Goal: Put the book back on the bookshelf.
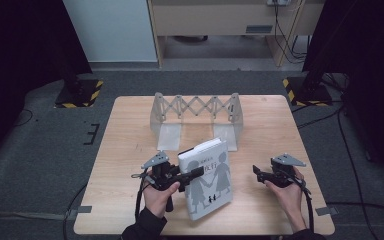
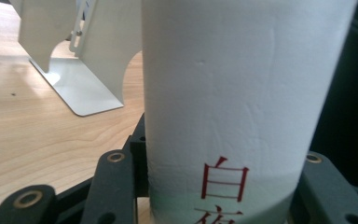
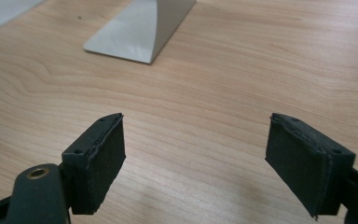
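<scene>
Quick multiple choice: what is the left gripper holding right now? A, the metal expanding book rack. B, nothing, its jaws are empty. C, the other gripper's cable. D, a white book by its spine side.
D: the left gripper has its jaws clamped on the white book, tilted up off the table; the left gripper view shows the spine with red characters between them.

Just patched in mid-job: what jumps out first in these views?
The thick white book with grey child silhouettes on its cover stands out, tilted near the front middle of the light wooden table and clamped by its spine in the left tool. Behind it, at the table's far side, stands an expandable grey metal book rack. The right tool hangs open and empty to the book's right.
</scene>
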Demonstrator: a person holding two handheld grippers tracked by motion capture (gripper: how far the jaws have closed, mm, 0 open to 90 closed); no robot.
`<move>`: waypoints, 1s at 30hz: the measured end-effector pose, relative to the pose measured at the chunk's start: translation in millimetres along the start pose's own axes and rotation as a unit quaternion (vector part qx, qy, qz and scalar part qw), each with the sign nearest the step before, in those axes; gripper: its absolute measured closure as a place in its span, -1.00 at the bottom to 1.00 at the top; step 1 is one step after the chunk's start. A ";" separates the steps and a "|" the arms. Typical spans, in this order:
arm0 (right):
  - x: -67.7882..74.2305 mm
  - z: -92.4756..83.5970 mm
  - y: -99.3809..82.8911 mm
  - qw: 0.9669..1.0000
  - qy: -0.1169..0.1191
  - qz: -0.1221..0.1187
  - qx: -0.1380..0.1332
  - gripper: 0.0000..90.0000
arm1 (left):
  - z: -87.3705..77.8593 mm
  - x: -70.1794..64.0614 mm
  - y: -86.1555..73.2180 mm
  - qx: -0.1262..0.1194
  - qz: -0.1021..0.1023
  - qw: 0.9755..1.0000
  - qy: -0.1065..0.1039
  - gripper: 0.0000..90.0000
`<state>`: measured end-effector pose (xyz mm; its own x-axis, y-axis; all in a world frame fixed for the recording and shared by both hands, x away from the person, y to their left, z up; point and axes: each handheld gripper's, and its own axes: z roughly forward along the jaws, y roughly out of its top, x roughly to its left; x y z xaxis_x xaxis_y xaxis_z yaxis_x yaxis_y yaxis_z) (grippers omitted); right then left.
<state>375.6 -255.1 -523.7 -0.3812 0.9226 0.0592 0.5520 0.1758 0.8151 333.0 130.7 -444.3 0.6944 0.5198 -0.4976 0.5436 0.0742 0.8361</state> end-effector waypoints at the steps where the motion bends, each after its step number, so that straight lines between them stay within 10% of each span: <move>1: -0.4 0.5 -0.3 1.000 -0.002 -0.001 0.004 -0.56 | -1.1 -1.0 1.3 0.000 0.003 1.000 0.003 0.16; 30: -8.8 11.4 -9.5 0.997 -0.031 -0.011 0.075 -0.79 | -58.6 11.8 39.1 -0.053 0.043 0.993 0.099 0.16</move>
<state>382.2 -260.9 -538.5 -0.3506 0.9365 0.0018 0.6497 0.2418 0.7207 334.8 189.5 -403.9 0.6239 0.6846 -0.3771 0.4270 0.1056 0.8981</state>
